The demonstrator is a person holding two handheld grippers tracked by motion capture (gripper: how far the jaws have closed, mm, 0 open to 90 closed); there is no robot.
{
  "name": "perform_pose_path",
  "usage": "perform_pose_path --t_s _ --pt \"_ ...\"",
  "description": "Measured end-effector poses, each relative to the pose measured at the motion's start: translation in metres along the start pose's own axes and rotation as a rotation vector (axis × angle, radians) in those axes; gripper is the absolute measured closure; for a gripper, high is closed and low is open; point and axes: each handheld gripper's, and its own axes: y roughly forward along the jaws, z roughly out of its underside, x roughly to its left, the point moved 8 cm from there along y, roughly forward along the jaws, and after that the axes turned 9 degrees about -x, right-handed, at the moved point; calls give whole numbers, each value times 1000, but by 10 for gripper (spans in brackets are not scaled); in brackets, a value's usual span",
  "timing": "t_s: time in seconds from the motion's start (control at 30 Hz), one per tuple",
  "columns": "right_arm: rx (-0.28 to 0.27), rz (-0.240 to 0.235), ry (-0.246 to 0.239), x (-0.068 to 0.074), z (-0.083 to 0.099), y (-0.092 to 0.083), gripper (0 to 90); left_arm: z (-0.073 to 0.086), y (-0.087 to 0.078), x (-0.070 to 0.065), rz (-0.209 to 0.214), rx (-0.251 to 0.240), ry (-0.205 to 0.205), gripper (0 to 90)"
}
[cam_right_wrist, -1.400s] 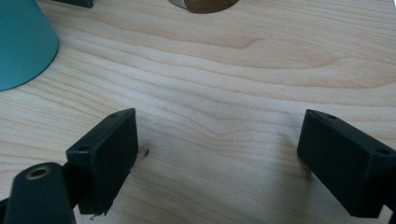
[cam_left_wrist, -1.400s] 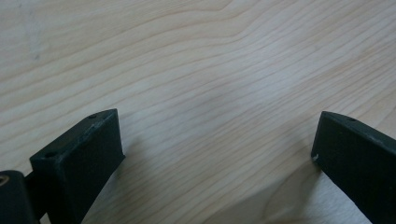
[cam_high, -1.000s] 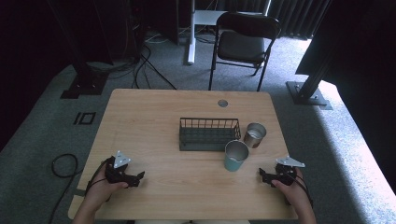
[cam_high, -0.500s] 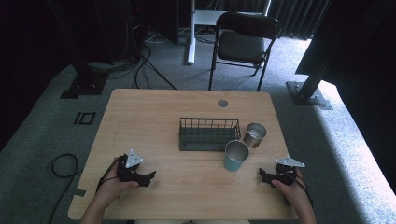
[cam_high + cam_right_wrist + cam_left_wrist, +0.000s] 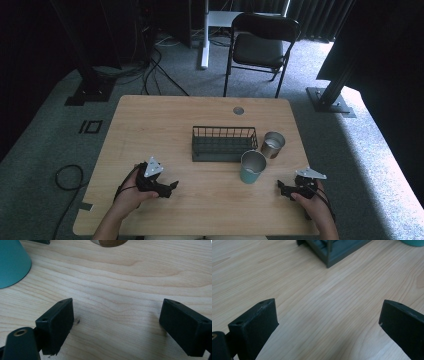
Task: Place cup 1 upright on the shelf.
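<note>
A dark wire basket (image 5: 224,143) stands mid-table, its corner (image 5: 332,252) at the top of the left gripper view. A teal cup (image 5: 252,167) stands at the basket's front right corner; its base (image 5: 11,263) is at the upper left of the right gripper view. A brown metal cup (image 5: 273,144) stands just right of the basket, its foot (image 5: 110,242) at the top of the right gripper view. My left gripper (image 5: 172,186) is open over bare wood at the front left. My right gripper (image 5: 280,186) is open near the front right, right of the teal cup.
The wooden table (image 5: 165,125) has a round cable hole (image 5: 238,110) near its far edge. A black folding chair (image 5: 262,45) stands beyond the table. Cables (image 5: 67,180) lie on the grey carpet at the left.
My left gripper has moved to the right and a little forward along the table's front. The right gripper has stayed where it was.
</note>
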Motion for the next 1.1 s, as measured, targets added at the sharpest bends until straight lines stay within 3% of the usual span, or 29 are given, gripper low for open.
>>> perform_pose_path --t_s 1.1 --pt "0 0 1 0 0 0 119 -45 51 -70 176 -58 87 25"
